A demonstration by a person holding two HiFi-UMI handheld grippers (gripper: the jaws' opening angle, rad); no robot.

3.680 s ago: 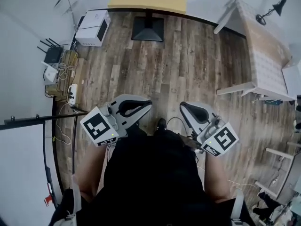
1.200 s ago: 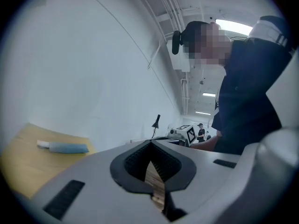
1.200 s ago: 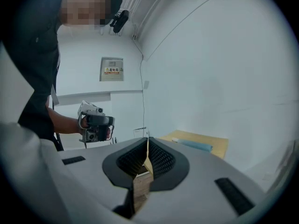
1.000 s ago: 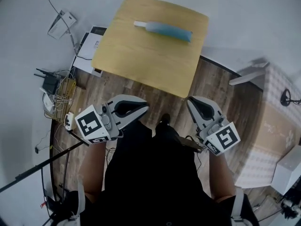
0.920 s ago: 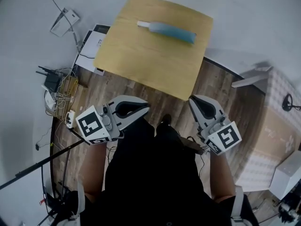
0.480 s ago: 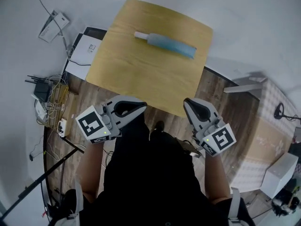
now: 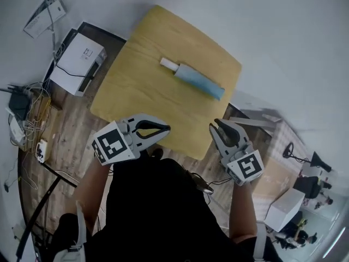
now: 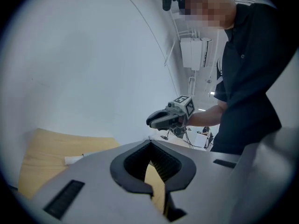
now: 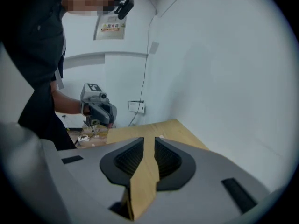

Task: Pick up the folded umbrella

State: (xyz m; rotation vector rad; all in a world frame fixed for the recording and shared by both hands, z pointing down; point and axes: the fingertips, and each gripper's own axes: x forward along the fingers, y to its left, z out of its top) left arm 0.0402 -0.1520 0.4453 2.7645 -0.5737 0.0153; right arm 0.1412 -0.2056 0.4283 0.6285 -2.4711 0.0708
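A: Start close in. What are the two tools doing?

B: Low in the head view, left of centre, the left hand-held gripper (image 7: 163,127) has its jaws together with nothing in them. Right of centre, the right hand-held gripper (image 7: 223,125) has its jaws a little apart and opening. Only bare wood shows through the slit in its own view, so it is empty too.

A: And beyond them?

B: Both hang over the near edge of the pale wooden square worktop (image 7: 136,91) in the middle of the frame. Farther up, right of centre, the folded blue umbrella (image 7: 199,82) lies flat on it. It slants from its white handle (image 7: 168,64) at upper left down to lower right, well apart from both tools and untouched.

A: So the reach is the step in hand. How to do it well?

B: I'd judge the right one better placed. Spread the jaws wider than the bundle before arriving. Come in across its long axis and aim at the blue middle so it lifts level. Lower until the pads straddle it just above the wood, then close firmly. The fabric probably gives and may slip.

A: Anything past it?

B: Only the far edge and a plain pale wall (image 7: 283,37).
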